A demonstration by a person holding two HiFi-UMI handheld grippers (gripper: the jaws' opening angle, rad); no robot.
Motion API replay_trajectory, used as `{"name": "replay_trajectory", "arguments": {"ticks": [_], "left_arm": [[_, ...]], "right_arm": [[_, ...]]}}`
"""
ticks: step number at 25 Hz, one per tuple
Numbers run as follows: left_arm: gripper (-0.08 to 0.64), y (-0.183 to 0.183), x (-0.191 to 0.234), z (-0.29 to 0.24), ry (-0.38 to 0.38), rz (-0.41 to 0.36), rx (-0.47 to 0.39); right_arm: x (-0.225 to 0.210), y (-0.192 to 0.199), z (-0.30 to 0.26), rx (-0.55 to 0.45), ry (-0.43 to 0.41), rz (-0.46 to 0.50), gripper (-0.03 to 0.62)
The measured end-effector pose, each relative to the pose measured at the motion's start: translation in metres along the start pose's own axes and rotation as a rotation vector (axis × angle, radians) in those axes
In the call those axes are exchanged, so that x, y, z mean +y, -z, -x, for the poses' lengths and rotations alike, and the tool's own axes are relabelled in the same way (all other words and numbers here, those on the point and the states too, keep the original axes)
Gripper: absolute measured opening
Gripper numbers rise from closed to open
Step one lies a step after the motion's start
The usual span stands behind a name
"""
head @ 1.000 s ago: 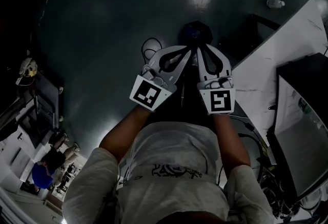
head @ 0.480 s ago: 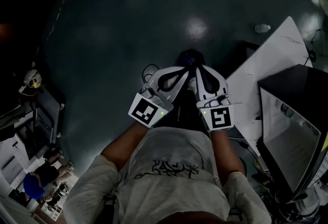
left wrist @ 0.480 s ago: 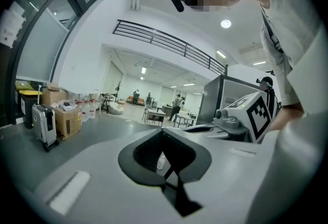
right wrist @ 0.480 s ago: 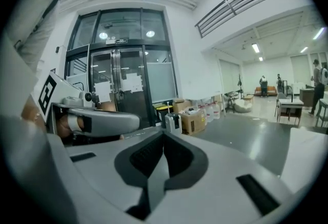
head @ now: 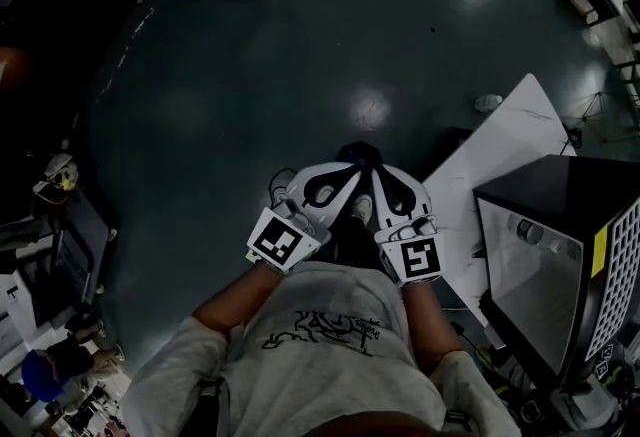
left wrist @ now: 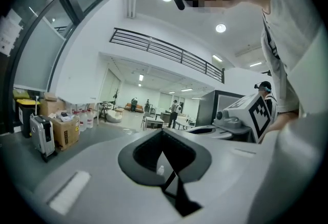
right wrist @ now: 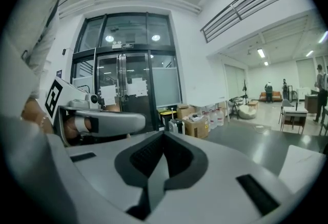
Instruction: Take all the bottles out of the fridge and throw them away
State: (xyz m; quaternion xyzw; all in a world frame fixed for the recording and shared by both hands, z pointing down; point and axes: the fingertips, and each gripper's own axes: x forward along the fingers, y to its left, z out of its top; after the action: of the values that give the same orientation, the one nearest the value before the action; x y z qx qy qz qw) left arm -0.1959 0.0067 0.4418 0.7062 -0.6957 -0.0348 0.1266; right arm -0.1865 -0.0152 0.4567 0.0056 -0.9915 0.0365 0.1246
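A dark, glossy floor [head: 250, 75] fills most of the head view, with lamp glare on it. Over it stands the person, whose pale printed T-shirt [head: 320, 345] fills the bottom of that view, both forearms reaching forward. At the right edge is the fridge [head: 560, 185], a black box with its pale inside open to view, well apart from both hands. It stands beside a white table [head: 500, 150] that runs slantwise toward the middle. Far off in the gripper views are a bright hall with an upper railing [left wrist: 164, 48], tall glass doors [right wrist: 128, 84] and cardboard boxes [right wrist: 197, 125] along a wall. The left gripper [head: 350, 168] and the right gripper [head: 378, 171] are held side by side in front of the chest, just beside each other, their tips almost meeting and pointing away from the body. Each carries a cube with a black-and-white marker at the wrist end. The left gripper's own view shows its jaws pressed together at the tips with nothing held. The right gripper's view shows the same, jaws pressed together and empty. The bottles [head: 530, 230], clear ones, lie in the upper part of the fridge, untouched. A small pale object [head: 488, 103] lies on the floor beyond the table's far corner; what it is I cannot tell.
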Motion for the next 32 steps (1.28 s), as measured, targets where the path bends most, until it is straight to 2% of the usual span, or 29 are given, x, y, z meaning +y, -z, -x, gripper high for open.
{"name": "replay_trajectory", "arguments": {"ticks": [10,13,25,32], "left_arm": [[0.006,-0.052,-0.018,0.009,0.004,-0.024,-0.065],[0.006,-0.065,-0.020,0.012,0.009,-0.069,-0.098],[0.006,-0.106,-0.036,0.030,0.029,-0.067,-0.131],[0.006,-0.119,-0.039,0.037,0.044,-0.099,-0.165]], "right_arm": [[0.009,-0.059,0.017,-0.041,-0.021,0.008,0.009],[0.009,-0.069,0.023,-0.043,-0.021,0.040,0.009],[0.025,-0.114,0.040,-0.073,-0.034,0.065,0.009],[0.029,-0.126,0.048,-0.096,-0.014,0.078,0.009]]}}
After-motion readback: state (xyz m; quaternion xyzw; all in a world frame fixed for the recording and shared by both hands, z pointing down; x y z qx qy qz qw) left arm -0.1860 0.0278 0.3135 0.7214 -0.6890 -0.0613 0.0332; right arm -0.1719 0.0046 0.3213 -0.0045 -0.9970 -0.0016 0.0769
